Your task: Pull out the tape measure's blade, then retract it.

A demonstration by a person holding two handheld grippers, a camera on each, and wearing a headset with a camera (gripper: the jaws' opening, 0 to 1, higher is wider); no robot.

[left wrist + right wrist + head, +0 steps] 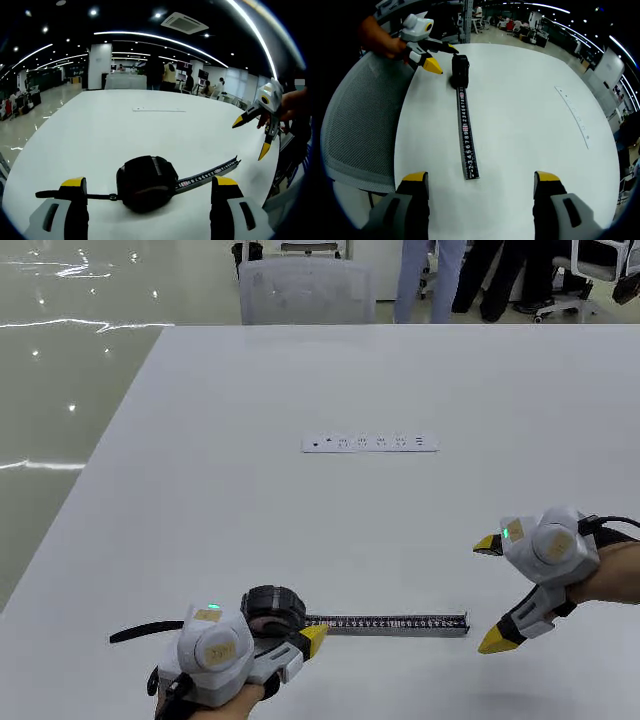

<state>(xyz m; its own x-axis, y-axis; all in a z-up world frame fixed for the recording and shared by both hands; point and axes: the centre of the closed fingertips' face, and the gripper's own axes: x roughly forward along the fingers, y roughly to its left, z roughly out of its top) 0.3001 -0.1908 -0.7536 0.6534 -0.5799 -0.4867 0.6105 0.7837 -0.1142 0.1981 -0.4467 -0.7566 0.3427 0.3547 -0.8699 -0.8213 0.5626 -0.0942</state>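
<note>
Nearest, at 7 o'clock in the head view: left gripper, jaws wide, astride the tape measure's black case. Grips nothing; leaves bare worktop showing on either side of the case in the left gripper view. Wrist strap trailing off toward 9 o'clock. Blade out and flat on the worktop, running from the case toward 3 o'clock. Just past its tip, at 4 o'clock: right gripper, jaws also wide, holding nothing. Blade end between them in the right gripper view, touching neither. Power strip well beyond, toward 12 o'clock. By the look of it, pull-out done; retraction wholly left. Probably calls for steadying the case while the blade runs home.
</note>
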